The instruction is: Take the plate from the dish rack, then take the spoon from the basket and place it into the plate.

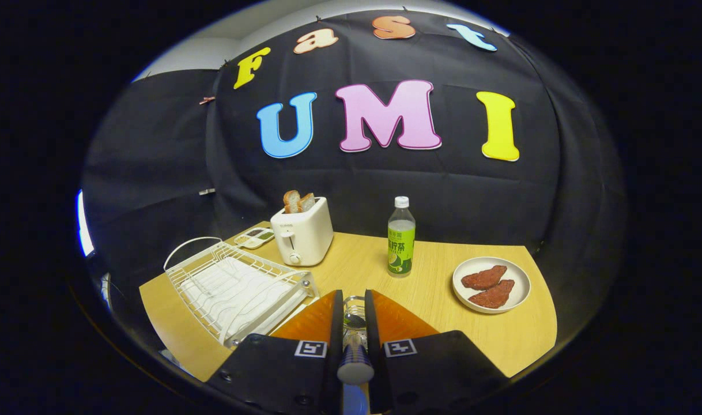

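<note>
Even overhead light brightens the table [351, 265]; the surrounding booth stays dim. Fisheye distortion curves its edges. Near the lens, the spoon [354, 346] handle blurs.

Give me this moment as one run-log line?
tongs: shut on spoon | dish rack: no plate | plate: holds two brown pieces, right of bottle

The tool [354, 314] points forward and slightly down over the near part of the tabletop [351, 265]. Its two fingers [333, 314] stand almost parallel and drawn close together, both pressing on the handle of a spoon [354, 340] that lies lengthwise in the narrow gap, bowl toward the far side.
</note>
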Motion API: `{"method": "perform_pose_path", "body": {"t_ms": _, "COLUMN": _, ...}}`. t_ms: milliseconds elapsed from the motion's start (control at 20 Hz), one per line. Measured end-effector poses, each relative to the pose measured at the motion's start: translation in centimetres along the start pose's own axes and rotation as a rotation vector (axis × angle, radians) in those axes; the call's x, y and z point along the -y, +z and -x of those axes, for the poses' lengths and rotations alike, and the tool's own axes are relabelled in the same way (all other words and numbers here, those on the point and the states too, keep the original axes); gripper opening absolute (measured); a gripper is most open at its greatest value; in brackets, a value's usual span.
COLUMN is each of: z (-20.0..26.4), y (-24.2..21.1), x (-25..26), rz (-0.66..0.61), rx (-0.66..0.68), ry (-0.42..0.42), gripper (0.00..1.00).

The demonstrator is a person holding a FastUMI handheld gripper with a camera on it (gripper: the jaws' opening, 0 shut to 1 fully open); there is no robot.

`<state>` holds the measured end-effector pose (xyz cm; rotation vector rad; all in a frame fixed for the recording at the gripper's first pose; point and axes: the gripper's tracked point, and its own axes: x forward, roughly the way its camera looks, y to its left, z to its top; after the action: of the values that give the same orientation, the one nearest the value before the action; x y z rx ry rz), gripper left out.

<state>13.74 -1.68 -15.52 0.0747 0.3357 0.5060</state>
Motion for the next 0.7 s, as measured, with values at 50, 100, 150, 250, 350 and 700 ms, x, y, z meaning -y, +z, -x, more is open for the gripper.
{"method": "perform_pose_path", "body": {"t_ms": 50, "z": 0.9, "y": 0.6, "x": -0.3, "rz": 0.007, "rx": 0.004, "ry": 0.013, "gripper": 0.21}}
{"method": "perform_pose_path", "body": {"t_ms": 100, "z": 1.8, "y": 1.0, "x": -0.6, "rz": 0.005, "rx": 0.004, "ry": 0.024, "gripper": 0.21}}
{"method": "perform_pose_path", "body": {"t_ms": 150, "z": 2.7, "y": 1.1, "x": -1.0, "rz": -0.004, "rx": 0.002, "ry": 0.040, "gripper": 0.21}}
{"method": "perform_pose_path", "body": {"t_ms": 250, "z": 4.4, "y": 0.7, "x": -2.1, "rz": -0.019, "rx": -0.016, "ry": 0.082, "gripper": 0.21}}
{"method": "perform_pose_path", "body": {"t_ms": 350, "z": 5.4, "y": -0.1, "x": -3.3, "rz": -0.005, "rx": -0.032, "ry": 0.123, "gripper": 0.21}}
{"method": "perform_pose_path", "body": {"t_ms": 700, "z": 5.4, "y": -5.9, "x": -8.2, "rz": 0.050, "rx": -0.123, "ry": 0.239, "gripper": 0.21}}
